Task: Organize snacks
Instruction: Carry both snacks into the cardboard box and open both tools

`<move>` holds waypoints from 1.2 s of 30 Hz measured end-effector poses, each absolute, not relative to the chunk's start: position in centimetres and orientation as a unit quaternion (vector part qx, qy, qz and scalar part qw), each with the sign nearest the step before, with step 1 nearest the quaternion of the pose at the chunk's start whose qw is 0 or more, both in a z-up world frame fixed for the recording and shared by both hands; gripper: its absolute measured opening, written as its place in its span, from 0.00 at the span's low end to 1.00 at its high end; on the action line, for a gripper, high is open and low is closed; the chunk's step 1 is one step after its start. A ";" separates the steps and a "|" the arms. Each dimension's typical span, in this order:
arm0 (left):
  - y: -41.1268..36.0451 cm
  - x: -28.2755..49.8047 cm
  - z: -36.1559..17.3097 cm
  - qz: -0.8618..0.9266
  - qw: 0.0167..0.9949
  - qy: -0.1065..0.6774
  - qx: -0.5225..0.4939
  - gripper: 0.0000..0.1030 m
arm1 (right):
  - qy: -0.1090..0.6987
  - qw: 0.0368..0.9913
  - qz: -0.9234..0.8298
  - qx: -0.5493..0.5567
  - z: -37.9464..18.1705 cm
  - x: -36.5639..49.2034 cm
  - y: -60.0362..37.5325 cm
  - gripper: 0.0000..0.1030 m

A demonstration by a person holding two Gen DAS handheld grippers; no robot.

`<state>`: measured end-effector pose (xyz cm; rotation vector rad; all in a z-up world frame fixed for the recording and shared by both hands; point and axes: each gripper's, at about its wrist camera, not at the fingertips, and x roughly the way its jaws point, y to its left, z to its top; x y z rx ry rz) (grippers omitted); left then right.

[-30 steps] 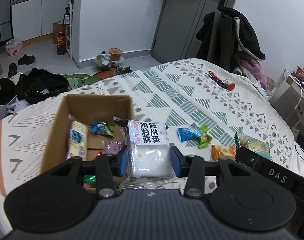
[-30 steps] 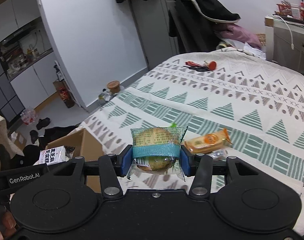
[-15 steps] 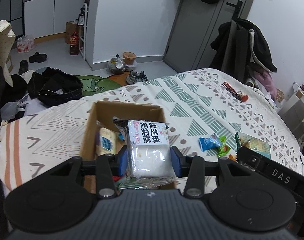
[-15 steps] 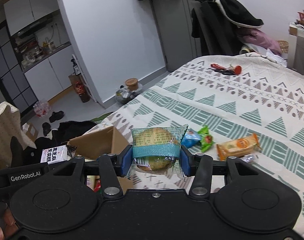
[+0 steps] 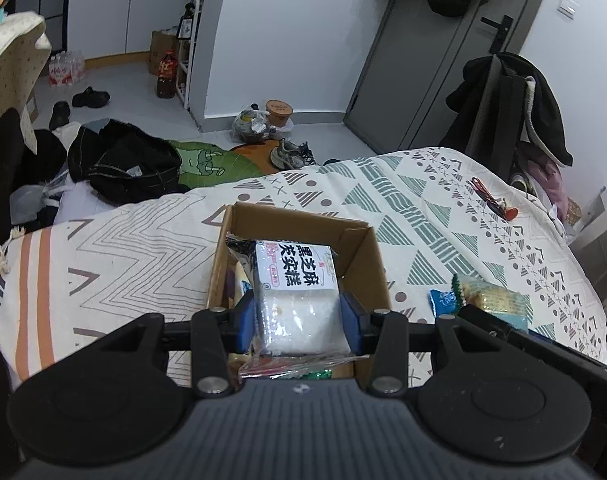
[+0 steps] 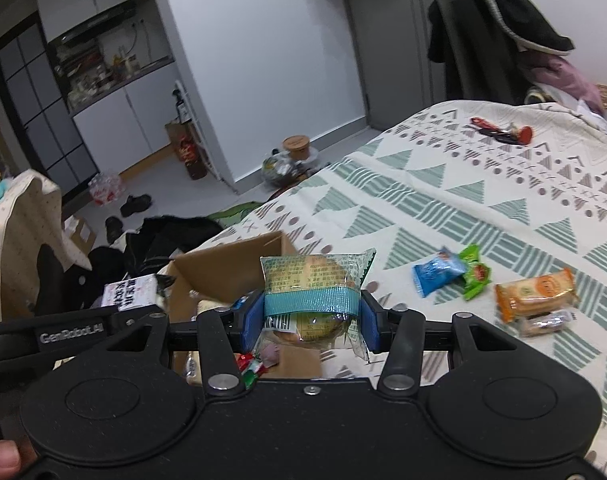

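My left gripper [image 5: 299,322] is shut on a white cake packet with black Chinese lettering [image 5: 297,292], held above the open cardboard box [image 5: 367,264] on the bed. My right gripper [image 6: 309,322] is shut on a clear green-banded packet with a round pastry [image 6: 313,288], hovering at the box's right edge [image 6: 231,256]. The box holds several snacks. On the bedspread to the right lie a blue packet [image 6: 437,274], a green packet [image 6: 475,272] and an orange packet [image 6: 537,294]. The left gripper with its white packet [image 6: 129,292] shows at the left of the right wrist view.
The patterned bedspread [image 5: 415,208] stretches right and back, with a red item [image 6: 499,130] near its far side. Clothes, shoes and bags litter the floor [image 5: 127,164] beyond the bed's left edge. A coat hangs on a chair [image 5: 507,108] behind the bed.
Both grippers have swung left with their packets. The white packet now hangs over the box, and the pastry packet has come from above the loose snacks to the box's edge.
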<state>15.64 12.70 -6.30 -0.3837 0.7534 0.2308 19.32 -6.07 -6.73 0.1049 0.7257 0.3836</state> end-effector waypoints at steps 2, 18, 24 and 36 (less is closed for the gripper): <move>13.2 15.6 -6.6 0.114 0.904 0.365 -0.192 0.42 | 0.357 0.912 0.194 0.047 -6.9 19.5 -5.2 0.46; 16.2 15.4 -8.9 0.120 0.892 0.369 -0.231 0.42 | 0.395 0.889 0.231 0.017 -9.2 20.3 -1.9 0.52; 15.9 15.9 -8.9 0.111 0.892 0.372 -0.231 0.42 | 0.393 0.896 0.203 0.035 -9.0 20.2 -4.7 0.59; 13.2 16.4 -6.9 0.102 0.902 0.365 -0.207 0.59 | 0.383 0.905 0.177 0.056 -8.1 19.4 -8.7 0.66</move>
